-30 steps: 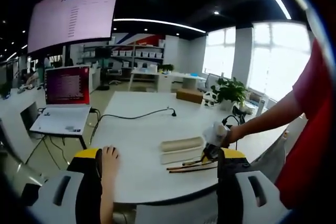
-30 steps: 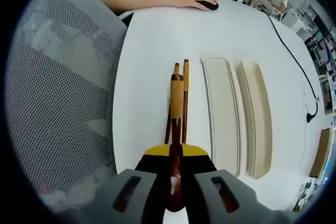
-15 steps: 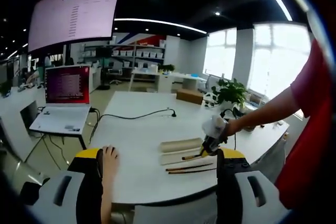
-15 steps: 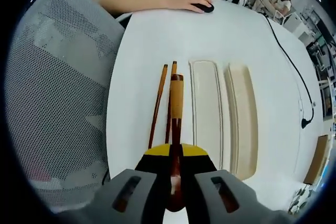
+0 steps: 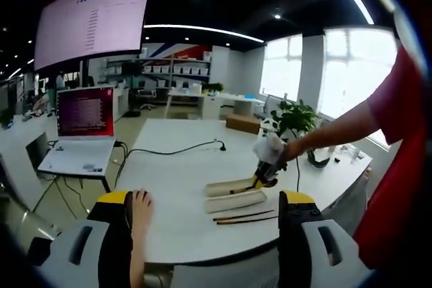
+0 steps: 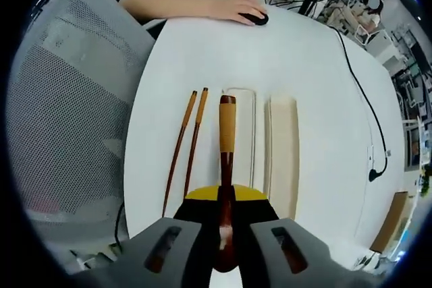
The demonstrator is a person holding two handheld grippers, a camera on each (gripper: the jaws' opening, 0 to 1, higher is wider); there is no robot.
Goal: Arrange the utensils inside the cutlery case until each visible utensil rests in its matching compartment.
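Observation:
The cutlery case lies open on the white table as two long cream trays (image 6: 283, 146) side by side, also seen as the case (image 5: 233, 198). A pair of brown chopsticks (image 6: 183, 146) lies on the table beside the nearer tray, the same chopsticks (image 5: 244, 217) in front of the case. My right gripper (image 6: 226, 197) is shut on a dark wooden utensil (image 6: 227, 126) with a lighter tan end, held above the nearer tray. In the left gripper view the right gripper (image 5: 267, 160) hovers over the case. My left gripper (image 5: 204, 202) stands wide open with nothing between its jaws.
A person's hand (image 5: 140, 202) rests on a mouse (image 6: 255, 17) at the table's edge. A grey mesh chair back (image 6: 67, 106) stands beside the table. A black cable (image 6: 361, 75) crosses the far part of the table. A laptop (image 5: 84, 123) sits on another desk.
My right gripper has carried the wooden utensil from above the chopsticks sideways to above the case, rising a little. The chopsticks, case and left gripper stayed put.

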